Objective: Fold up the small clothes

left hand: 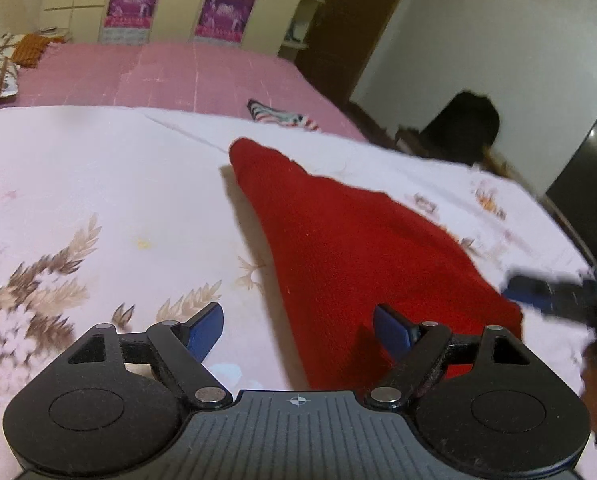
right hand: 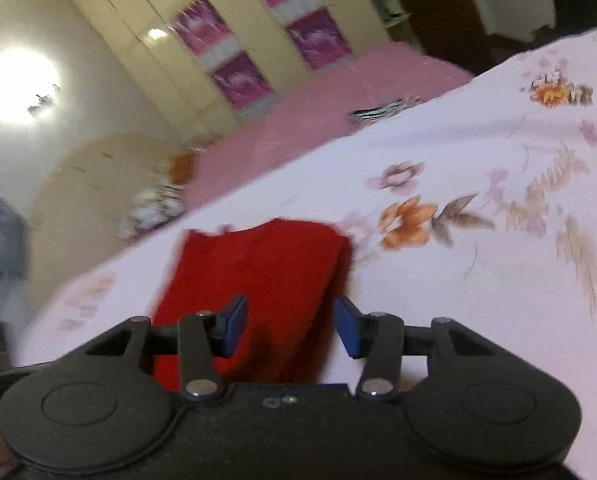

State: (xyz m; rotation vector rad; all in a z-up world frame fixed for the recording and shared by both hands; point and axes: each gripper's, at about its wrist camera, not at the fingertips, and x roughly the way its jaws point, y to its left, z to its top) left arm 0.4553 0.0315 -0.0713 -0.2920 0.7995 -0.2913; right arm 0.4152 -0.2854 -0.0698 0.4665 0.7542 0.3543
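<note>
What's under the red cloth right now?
The red cloth lies flat on the floral sheet, which shows all round it. Anything beneath the cloth itself is covered, so that cannot be seen. Neither the left gripper nor the right gripper is under it.

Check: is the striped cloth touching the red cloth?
Apart. The left wrist view shows white sheet between the striped cloth and the red cloth.

garment (left hand: 338, 248) on bedsheet (left hand: 98, 184); striped cloth (left hand: 278, 114) behind
</note>
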